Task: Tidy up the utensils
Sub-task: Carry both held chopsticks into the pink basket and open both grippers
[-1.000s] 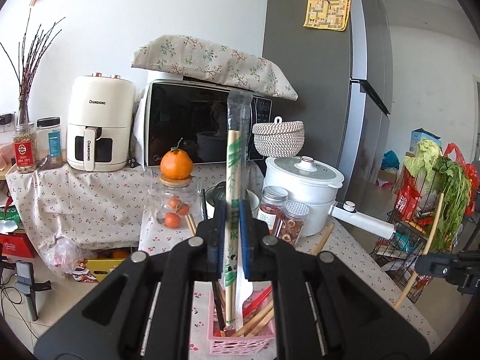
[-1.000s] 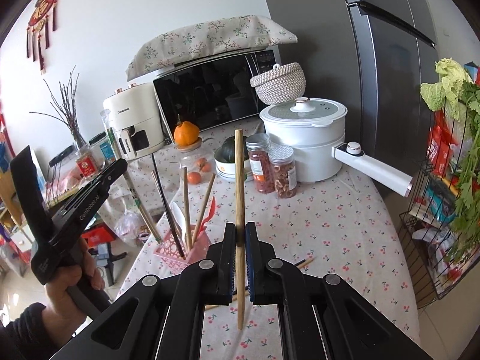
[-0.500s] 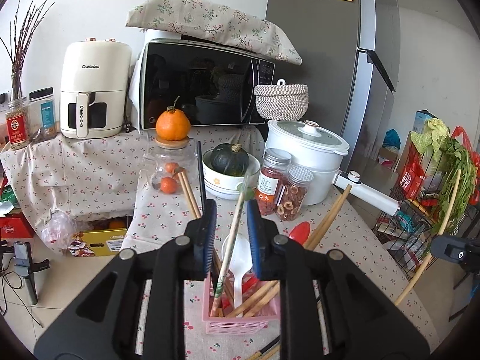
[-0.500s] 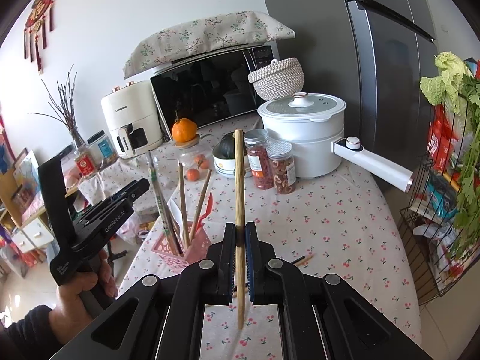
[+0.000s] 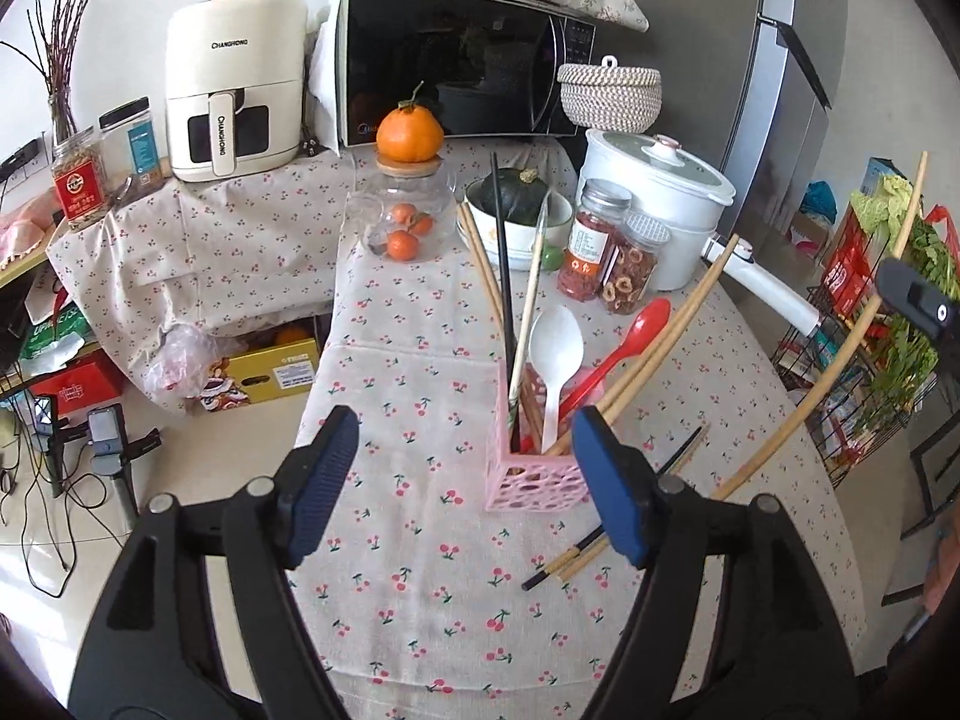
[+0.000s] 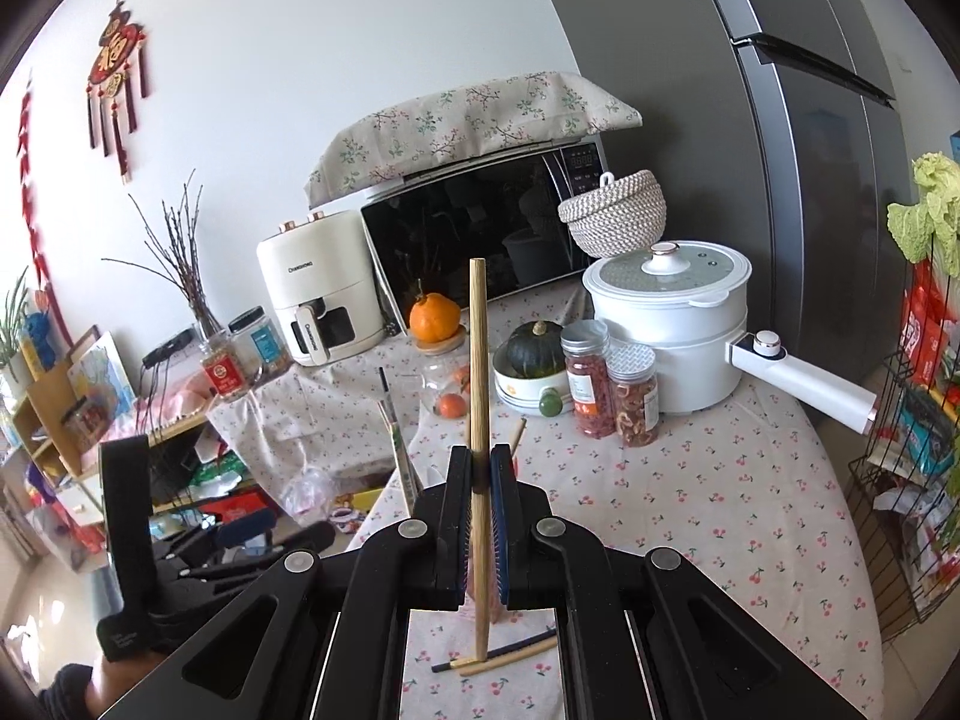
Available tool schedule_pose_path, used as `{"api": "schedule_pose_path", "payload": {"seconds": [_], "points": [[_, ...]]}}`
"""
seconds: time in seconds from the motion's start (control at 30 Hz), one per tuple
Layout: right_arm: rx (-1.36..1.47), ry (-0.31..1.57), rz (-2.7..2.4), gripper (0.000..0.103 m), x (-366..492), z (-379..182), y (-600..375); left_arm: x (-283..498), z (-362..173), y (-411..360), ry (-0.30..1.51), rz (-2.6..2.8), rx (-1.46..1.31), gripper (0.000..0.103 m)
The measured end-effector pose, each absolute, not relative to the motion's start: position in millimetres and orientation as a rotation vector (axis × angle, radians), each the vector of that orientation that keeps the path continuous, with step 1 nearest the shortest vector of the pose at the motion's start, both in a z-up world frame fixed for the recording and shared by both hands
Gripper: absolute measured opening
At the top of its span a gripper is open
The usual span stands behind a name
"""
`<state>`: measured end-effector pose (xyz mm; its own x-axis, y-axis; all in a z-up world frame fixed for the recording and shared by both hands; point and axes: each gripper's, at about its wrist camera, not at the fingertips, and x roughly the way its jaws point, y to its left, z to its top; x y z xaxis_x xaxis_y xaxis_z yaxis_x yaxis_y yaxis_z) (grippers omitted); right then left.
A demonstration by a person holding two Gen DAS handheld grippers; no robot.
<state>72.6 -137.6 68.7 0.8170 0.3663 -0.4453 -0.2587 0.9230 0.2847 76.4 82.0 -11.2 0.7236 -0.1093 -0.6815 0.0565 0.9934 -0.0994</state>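
Note:
A pink perforated holder [image 5: 531, 483] stands on the cherry-print tablecloth [image 5: 420, 540]. It holds wooden and black chopsticks, a wrapped chopstick pair [image 5: 528, 312], a white spoon [image 5: 555, 354] and a red spoon [image 5: 636, 330]. My left gripper [image 5: 465, 486] is open and empty, just in front of the holder. My right gripper [image 6: 478, 516] is shut on a long wooden chopstick [image 6: 478, 396], held upright; this chopstick also shows in the left wrist view [image 5: 840, 354]. Loose chopsticks [image 5: 570, 558] lie on the cloth by the holder, also seen in the right wrist view [image 6: 504, 657].
Behind the holder stand a glass jar with oranges [image 5: 405, 210], a bowl with a squash [image 5: 516, 207], two spice jars [image 5: 612, 258] and a white pot with a long handle [image 5: 660, 204]. A microwave [image 5: 456, 72] and air fryer [image 5: 231, 90] sit further back. A wire vegetable rack [image 5: 870, 330] is at right.
My left gripper let go of the wrapped chopstick pair into the pink holder, opened wide and drew back. My right gripper keeps hold of the wooden chopstick and has shifted slightly.

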Motion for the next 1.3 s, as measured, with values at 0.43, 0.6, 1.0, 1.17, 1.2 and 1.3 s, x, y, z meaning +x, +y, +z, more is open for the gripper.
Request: {"api": "schedule_pose_path", "payload": {"seconds": [0.43,0.6,1.0,1.17,1.2,1.3], "points": [[0.219,0.403,0.410,0.006,105,66,-89,75,-47,114,0.973,-0.095,-0.124,0.082],[0.163,0.401,0.381,0.006,121,52,-70,76,-47,117,0.977,-0.100,-0.135,0.082],[0.216,0.528,0.414,0.044,131,33,-79,74,-43,110,0.947,-0.093,-0.124,0.086],[0.264,0.545,0.417,0.068,115,44,-118,72,-46,101,0.955,-0.087,-0.105,0.090],[0.261,0.549,0.406,0.071,111,44,-126,72,-47,98,0.958,-0.093,-0.101,0.090],[0.228,0.563,0.363,0.077,101,43,-150,70,-48,87,0.965,-0.111,-0.082,0.091]]}}
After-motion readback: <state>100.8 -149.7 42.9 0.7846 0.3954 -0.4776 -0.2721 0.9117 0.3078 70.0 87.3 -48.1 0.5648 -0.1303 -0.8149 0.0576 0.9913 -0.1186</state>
